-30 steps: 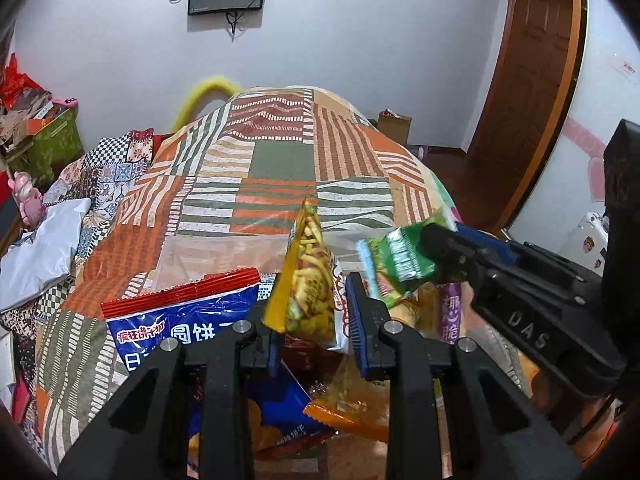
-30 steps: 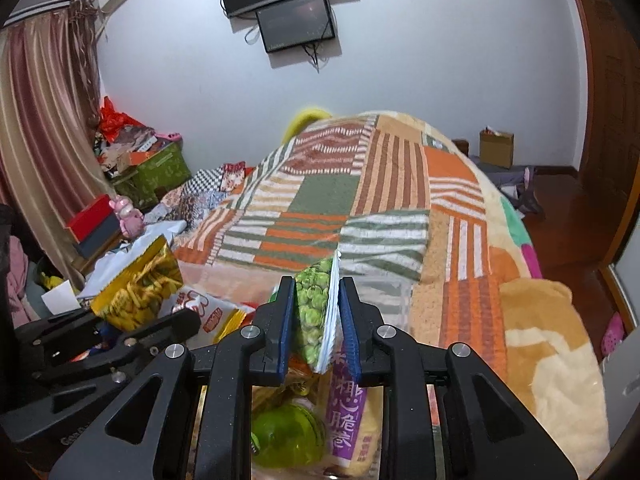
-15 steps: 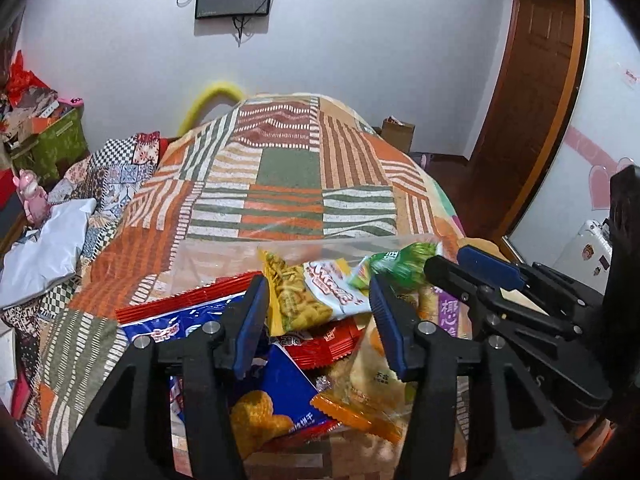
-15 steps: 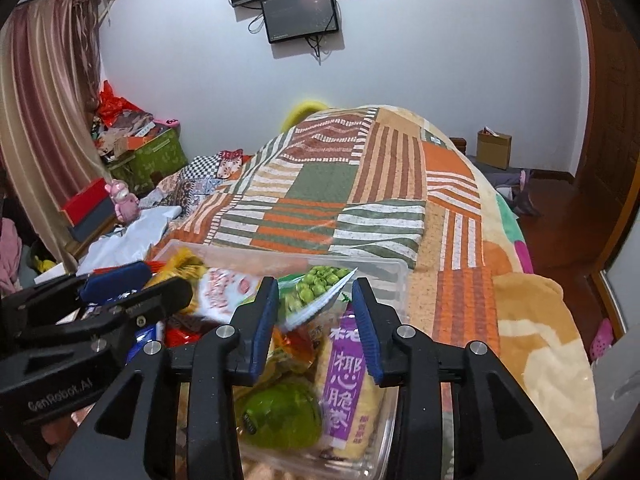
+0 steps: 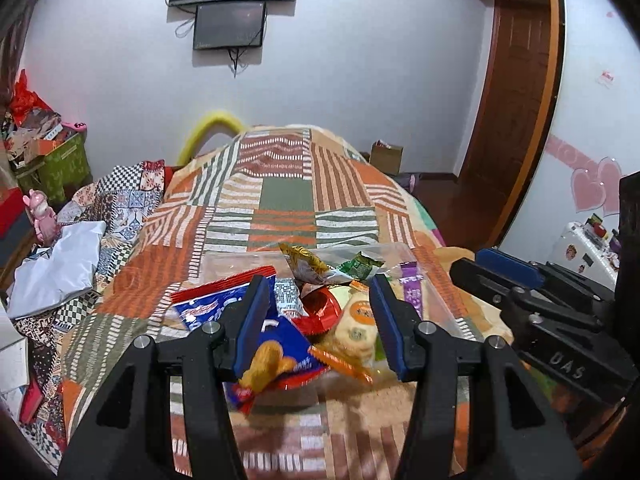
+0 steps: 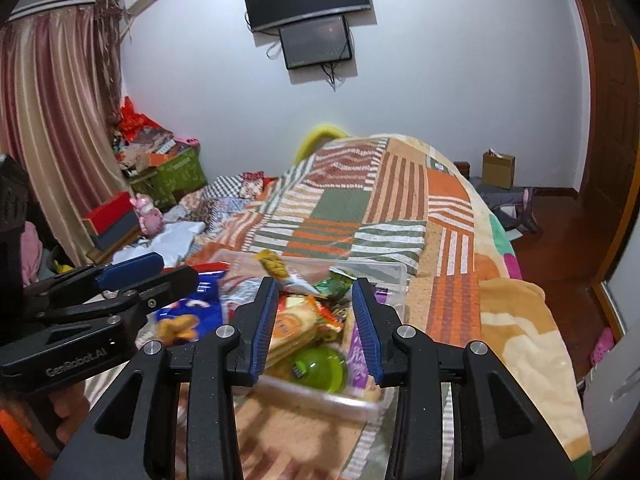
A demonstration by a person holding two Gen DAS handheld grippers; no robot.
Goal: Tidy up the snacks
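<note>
Both tongs are hanging released, jaws just having been opening with nothing between them: left gripper (image 5: 318, 320), right gripper (image 6: 314, 326). The 2 dropped packets are lying ahead and below in the clear snack box (image 6: 396, 276), nearer the right gripper.

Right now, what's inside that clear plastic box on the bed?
The box holds snack packets: a blue bag, a purple packet, biscuits and a green tub. Whatever lies beneath them is covered.
</note>
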